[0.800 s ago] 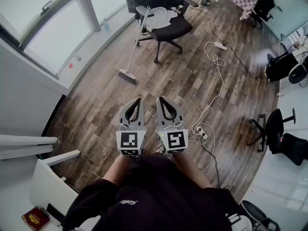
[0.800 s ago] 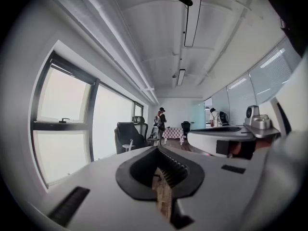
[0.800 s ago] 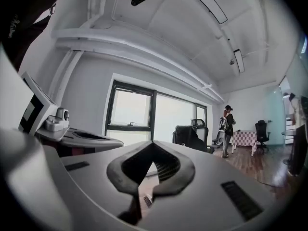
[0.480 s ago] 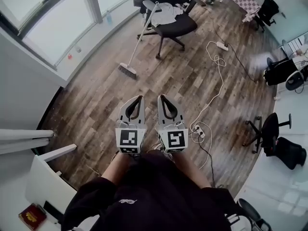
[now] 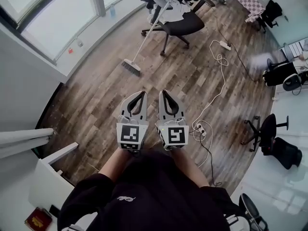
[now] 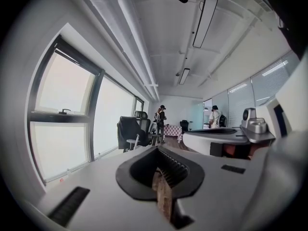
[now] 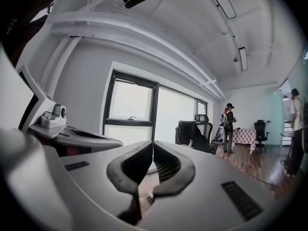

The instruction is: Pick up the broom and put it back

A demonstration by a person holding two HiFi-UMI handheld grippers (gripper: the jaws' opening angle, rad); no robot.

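The broom [image 5: 144, 42] has a white handle and dark bristles. It leans against a black office chair [image 5: 187, 24] far ahead, its bristle head [image 5: 131, 67] on the wood floor. My left gripper [image 5: 143, 93] and right gripper [image 5: 164, 92] are held side by side in front of the person's body, pointing toward the broom and well short of it. Both are shut with nothing between the jaws. In the left gripper view the left gripper's [image 6: 156, 148] tips meet. So do the right gripper's [image 7: 153, 143] in the right gripper view.
A white cloth [image 5: 168, 14] lies on the chair seat. A white cable [image 5: 219, 64] runs across the floor to a power strip [image 5: 201, 130] right of my grippers. Windows [image 5: 57, 13] line the left wall. More chairs [image 5: 267, 129] stand at right. People [image 6: 161, 121] stand far down the room.
Both grippers stay shut and side by side, edging slightly up the picture. The head view has shifted a little, so the broom and chair sit further right.
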